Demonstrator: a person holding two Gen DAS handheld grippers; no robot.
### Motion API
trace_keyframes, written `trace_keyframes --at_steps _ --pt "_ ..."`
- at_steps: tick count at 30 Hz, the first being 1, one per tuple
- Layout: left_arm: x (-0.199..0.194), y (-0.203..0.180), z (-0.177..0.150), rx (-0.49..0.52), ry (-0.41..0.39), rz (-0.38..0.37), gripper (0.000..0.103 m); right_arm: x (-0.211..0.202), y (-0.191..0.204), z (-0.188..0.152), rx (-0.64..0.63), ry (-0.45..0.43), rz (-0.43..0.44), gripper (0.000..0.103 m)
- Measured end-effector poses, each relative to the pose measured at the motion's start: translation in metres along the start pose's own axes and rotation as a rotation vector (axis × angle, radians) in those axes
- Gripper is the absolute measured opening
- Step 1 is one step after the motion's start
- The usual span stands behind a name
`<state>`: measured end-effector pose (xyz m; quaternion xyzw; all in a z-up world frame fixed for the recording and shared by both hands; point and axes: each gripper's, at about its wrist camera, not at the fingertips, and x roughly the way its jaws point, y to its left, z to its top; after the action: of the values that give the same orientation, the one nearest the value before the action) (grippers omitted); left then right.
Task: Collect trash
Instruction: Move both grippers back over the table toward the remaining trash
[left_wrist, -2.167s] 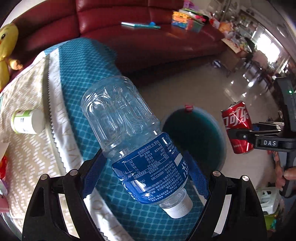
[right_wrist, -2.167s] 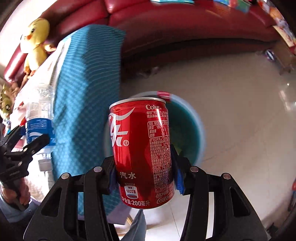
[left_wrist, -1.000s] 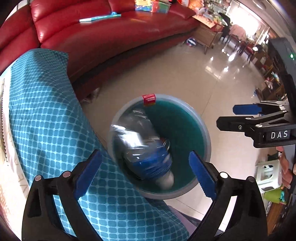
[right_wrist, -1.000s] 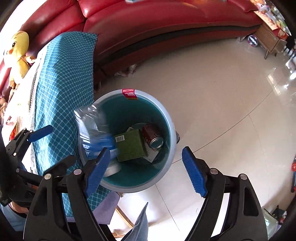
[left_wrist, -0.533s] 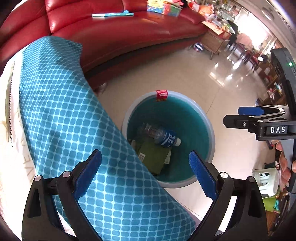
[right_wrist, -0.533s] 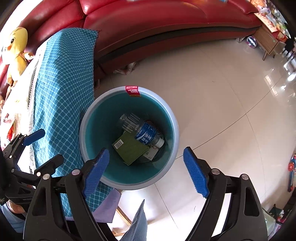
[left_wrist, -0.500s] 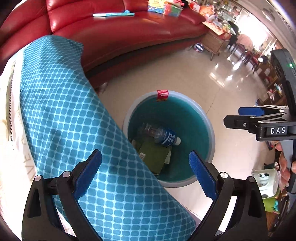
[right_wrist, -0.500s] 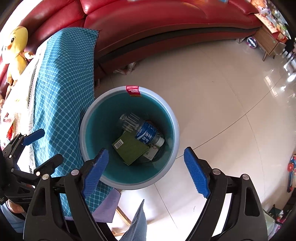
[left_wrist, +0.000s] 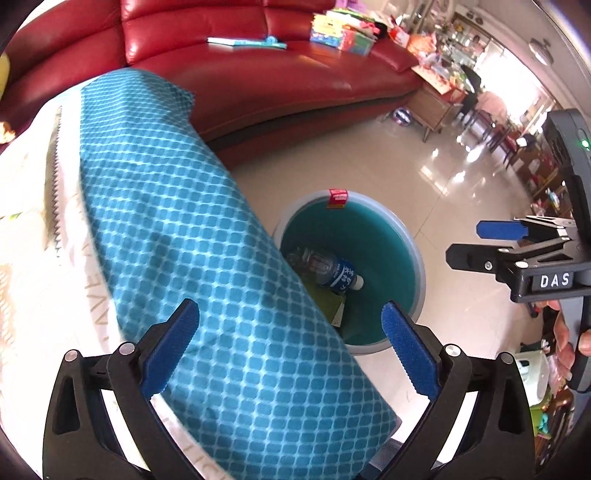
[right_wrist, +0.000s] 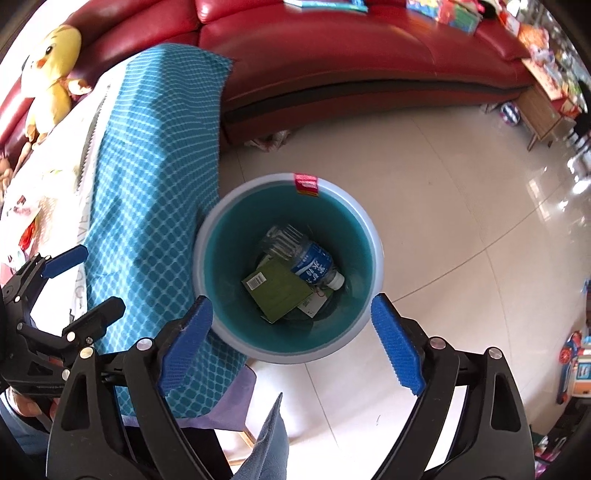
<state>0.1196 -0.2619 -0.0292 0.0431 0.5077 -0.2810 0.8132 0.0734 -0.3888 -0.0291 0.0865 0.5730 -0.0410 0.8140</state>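
Hanging over the blue tablecloth (left_wrist: 192, 258), the left gripper (left_wrist: 291, 350) stood wide and empty. Rightward, the water bottle (right_wrist: 310, 264) lay inside the bin (right_wrist: 373, 236): probably light, crushable, slippery, best gripped mid-label. The right gripper (right_wrist: 291, 341) was opening, nothing between.

My left gripper (left_wrist: 290, 347) was a black plastic frame with two triangular cut-out arms, a silver screw head at each joint, and ribbed blue pads (left_wrist: 170, 350) on its fingers. My right gripper (right_wrist: 291, 343) had the same build: black arms, silver screws, blue toothed pads (right_wrist: 397, 343). Seen from the left camera, its side carried a white "DAS" label (left_wrist: 554, 280) and a small green light (left_wrist: 584, 143) on the black housing. I wore something grey-blue (right_wrist: 269, 443).
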Motion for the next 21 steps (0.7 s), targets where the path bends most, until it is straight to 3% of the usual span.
trace_keyframes --at_steps 12,21 --pt "-0.065 0.052 -0.041 -0.069 -0.089 0.049 0.099 -0.029 0.084 -0.020 -0.120 -0.053 0.015 0.084" --pt "-0.119 0.115 -0.090 -0.162 -0.153 0.121 0.099 -0.036 0.161 -0.033 -0.221 -0.063 0.048 0.085"
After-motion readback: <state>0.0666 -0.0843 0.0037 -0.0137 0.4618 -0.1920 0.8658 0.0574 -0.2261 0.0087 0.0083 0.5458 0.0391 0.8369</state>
